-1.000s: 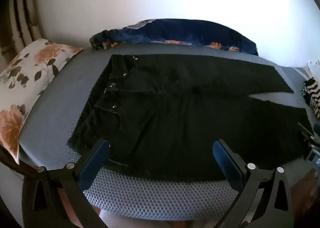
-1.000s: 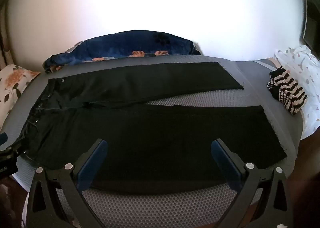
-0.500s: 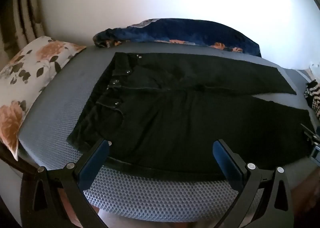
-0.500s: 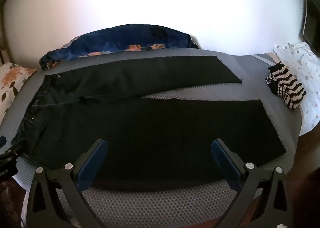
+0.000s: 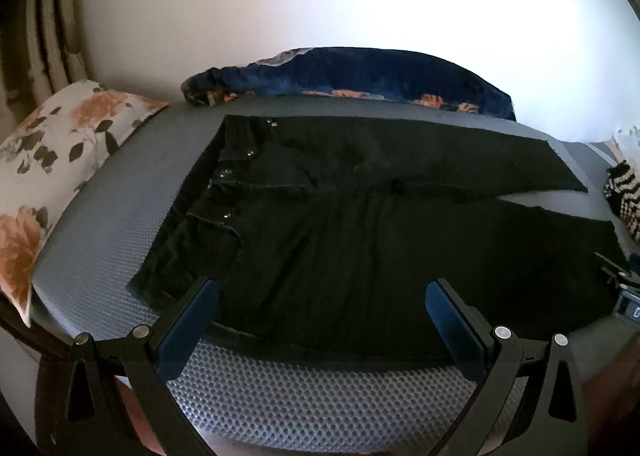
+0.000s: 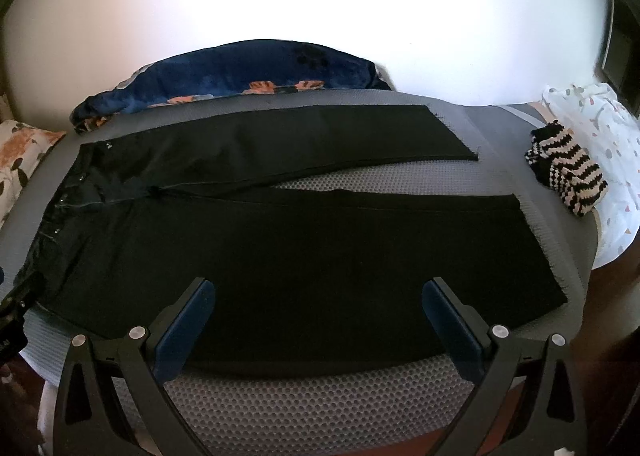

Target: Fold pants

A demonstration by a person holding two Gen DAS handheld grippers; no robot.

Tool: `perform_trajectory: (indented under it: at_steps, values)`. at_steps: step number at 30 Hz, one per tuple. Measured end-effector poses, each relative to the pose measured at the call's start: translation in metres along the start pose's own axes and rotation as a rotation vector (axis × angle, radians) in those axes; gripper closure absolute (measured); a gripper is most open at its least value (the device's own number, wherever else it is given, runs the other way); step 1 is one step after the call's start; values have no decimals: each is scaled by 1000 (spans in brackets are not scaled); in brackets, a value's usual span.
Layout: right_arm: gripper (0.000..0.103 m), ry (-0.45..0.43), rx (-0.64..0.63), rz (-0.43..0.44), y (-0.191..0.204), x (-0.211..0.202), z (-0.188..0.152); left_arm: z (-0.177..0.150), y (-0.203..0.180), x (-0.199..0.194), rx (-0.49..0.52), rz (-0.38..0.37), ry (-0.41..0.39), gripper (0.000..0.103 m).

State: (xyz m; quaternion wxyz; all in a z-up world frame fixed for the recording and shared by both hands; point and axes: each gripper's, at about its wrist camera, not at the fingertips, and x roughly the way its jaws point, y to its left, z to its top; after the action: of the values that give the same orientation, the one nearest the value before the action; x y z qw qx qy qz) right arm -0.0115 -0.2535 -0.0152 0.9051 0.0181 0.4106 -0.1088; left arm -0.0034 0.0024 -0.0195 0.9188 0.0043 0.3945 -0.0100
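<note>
1. Still at the start: black pants (image 6: pixel 280 248) spread flat on the grey mesh bed (image 6: pixel 320 412), legs apart, nothing folded.
2. Left claw (image 5: pixel 320 320) and right claw (image 6: pixel 316 320) both gaping, empty, above the near edge.
3. Next, probably: pinch near leg's edge, carry over far leg.
4. Matte, limp cloth; metal snaps at waistband (image 5: pixel 224 191).
</note>
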Motion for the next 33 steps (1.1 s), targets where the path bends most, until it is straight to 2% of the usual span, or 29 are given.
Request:
perform_trajectory:
  at_steps: [18,33]
  values:
    - [0,11,1,14,0,3,-1,-1,-3,2,8,18,40,0]
    - [0,69,-4,11,2,10,-5,-1,0,-4,-2,33,55,0]
